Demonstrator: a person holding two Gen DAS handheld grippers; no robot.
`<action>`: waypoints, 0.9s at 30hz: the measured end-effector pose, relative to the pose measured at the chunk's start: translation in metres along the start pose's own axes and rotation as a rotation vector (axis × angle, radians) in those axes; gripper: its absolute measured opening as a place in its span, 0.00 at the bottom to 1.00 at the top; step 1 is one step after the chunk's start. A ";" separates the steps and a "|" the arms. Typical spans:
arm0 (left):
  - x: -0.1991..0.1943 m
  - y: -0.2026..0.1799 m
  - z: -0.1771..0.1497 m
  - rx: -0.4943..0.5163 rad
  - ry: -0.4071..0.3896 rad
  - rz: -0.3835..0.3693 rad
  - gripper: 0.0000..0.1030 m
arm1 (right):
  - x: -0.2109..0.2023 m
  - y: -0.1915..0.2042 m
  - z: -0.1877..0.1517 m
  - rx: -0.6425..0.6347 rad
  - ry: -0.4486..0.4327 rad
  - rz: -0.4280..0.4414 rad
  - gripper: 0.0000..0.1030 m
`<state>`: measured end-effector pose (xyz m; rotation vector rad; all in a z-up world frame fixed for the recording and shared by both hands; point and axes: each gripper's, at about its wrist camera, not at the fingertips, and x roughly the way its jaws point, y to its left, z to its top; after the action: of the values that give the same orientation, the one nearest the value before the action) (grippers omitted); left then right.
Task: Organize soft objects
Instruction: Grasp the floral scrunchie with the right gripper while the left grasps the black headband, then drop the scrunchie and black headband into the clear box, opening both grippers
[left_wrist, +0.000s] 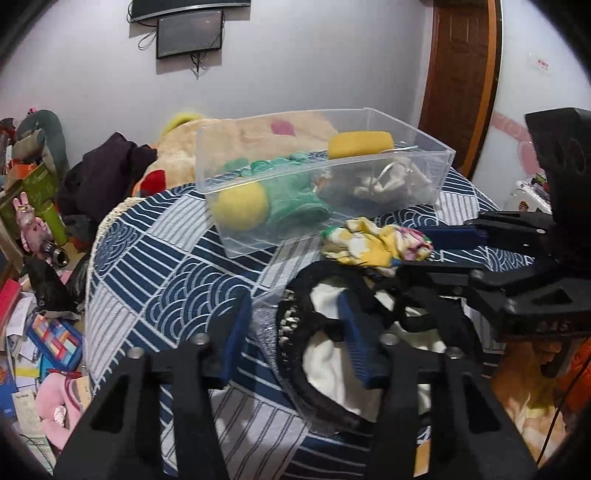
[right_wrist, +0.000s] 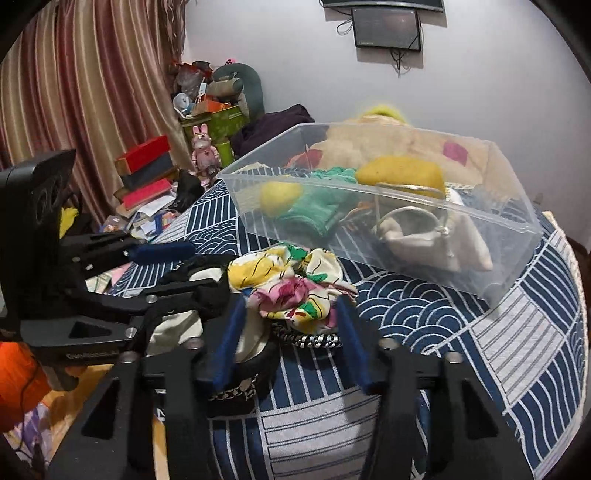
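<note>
A clear plastic bin (left_wrist: 424, 142) (right_wrist: 509, 221) stands on a blue patterned cloth. It holds two yellow sponges (left_wrist: 242, 206) (left_wrist: 360, 144), a green cloth (left_wrist: 295, 195) and a white pouch (left_wrist: 388, 181). A floral scrunchie (left_wrist: 373, 242) (right_wrist: 295, 284) lies in front of the bin. My right gripper (right_wrist: 290, 339) (left_wrist: 439, 247) is open with its blue pads on either side of the scrunchie. A black-and-white item with a chain (left_wrist: 328, 332) (right_wrist: 310, 339) lies beside it. My left gripper (left_wrist: 295, 332) (right_wrist: 173, 266) is open around that item's left edge.
The cloth-covered table (left_wrist: 166, 258) has rounded edges. Plush toys (left_wrist: 59, 398) and papers litter the floor to the left. A beige plush (left_wrist: 258, 133) sits behind the bin. Boxes (right_wrist: 147, 170) and a striped curtain (right_wrist: 74, 92) stand at the far side.
</note>
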<state>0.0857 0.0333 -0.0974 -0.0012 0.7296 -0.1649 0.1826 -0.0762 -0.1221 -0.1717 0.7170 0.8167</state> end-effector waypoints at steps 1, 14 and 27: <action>0.000 0.000 0.000 -0.002 -0.002 -0.004 0.33 | 0.000 0.000 -0.001 0.003 0.000 0.001 0.28; -0.026 0.001 0.007 -0.010 -0.071 -0.014 0.17 | -0.035 -0.008 0.000 0.033 -0.121 -0.037 0.09; -0.066 0.001 0.049 -0.032 -0.213 0.003 0.17 | -0.083 -0.023 0.012 0.081 -0.271 -0.080 0.09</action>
<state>0.0700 0.0418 -0.0177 -0.0476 0.5194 -0.1475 0.1665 -0.1376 -0.0628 -0.0158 0.4839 0.7160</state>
